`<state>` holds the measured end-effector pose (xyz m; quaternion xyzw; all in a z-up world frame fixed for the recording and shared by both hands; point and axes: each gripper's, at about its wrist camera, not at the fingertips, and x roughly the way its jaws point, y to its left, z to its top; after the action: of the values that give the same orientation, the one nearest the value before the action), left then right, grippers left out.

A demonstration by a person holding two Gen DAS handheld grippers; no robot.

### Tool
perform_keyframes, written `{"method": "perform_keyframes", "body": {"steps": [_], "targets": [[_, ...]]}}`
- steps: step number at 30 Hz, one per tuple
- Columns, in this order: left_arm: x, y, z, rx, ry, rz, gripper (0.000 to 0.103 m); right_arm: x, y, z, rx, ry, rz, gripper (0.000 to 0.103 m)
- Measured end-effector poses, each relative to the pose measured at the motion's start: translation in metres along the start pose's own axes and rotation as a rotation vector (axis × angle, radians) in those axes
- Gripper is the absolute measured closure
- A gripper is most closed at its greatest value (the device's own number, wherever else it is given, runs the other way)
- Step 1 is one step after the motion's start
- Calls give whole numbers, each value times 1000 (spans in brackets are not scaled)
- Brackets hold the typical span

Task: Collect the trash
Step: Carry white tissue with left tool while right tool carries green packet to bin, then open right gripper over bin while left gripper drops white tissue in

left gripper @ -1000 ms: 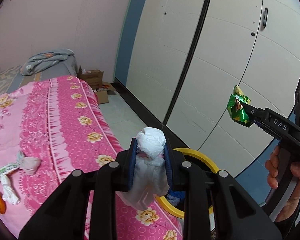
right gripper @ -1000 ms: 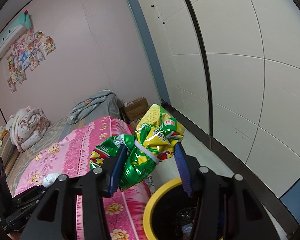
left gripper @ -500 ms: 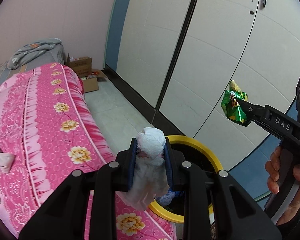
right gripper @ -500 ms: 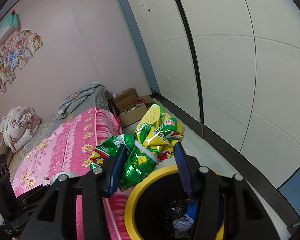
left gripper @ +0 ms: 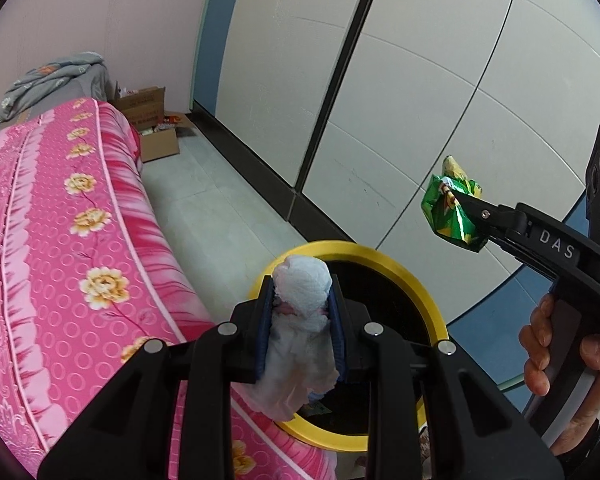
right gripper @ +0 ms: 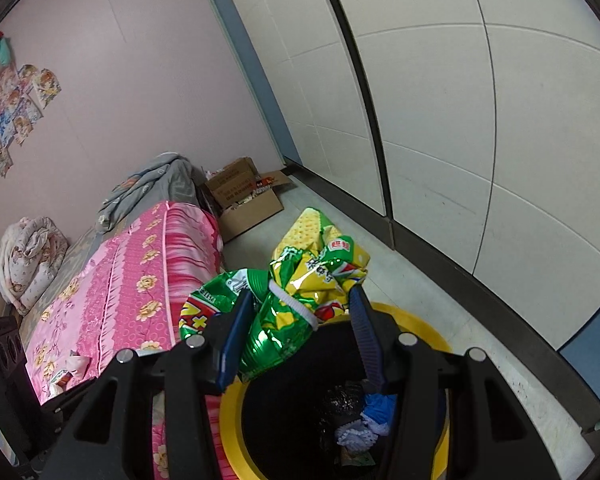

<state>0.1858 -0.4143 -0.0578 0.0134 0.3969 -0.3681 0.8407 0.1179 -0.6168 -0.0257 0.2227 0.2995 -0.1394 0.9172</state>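
Both claws have sunk toward the one yellow-rimmed bin (left gripper: 396, 264) since a second ago, grips unchanged. One left gripper (left gripper: 300, 320), nearly closed, pinches one white tissue wad (left gripper: 302, 292) above the near rim. One right gripper (right gripper: 296, 312), about half open, clamps one crumpled green snack bag (right gripper: 292, 296) over the bin's mouth. One pink bedspread (left gripper: 60, 240) lies left of both.

Bright, even indoor light; sharp focus; strong fisheye edge-bending.

Bin (left gripper: 404, 264) beside bed (left gripper: 60, 240), boxes (left gripper: 148, 120) beyond.
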Motion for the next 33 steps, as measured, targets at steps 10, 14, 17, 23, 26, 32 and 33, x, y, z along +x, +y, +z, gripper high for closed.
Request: {"method": "perform_keyframes", "body": {"steps": [10, 14, 17, 23, 26, 32, 33], "targets": [[15, 0, -8, 11, 33, -16, 78, 4, -13, -10, 26, 13, -35, 56], [14, -3, -8, 8, 37, -34, 78, 4, -16, -12, 32, 13, -40, 56], [15, -5, -8, 4, 37, -46, 78, 3, -17, -13, 31, 1, -63, 55], [8, -3, -10, -3, 15, -59, 56, -3, -21, -18, 41, -7, -91, 37], [3, 1, -12, -3, 9, -45, 50, -4, -23, -18, 48, -11, -96, 37], [-22, 21, -14, -14, -36, 17, 41, -12, -15, -20, 43, -29, -82, 36], [-27, 26, -15, -18, -41, 26, 40, -13, -13, -20, 37, -32, -76, 36]]}}
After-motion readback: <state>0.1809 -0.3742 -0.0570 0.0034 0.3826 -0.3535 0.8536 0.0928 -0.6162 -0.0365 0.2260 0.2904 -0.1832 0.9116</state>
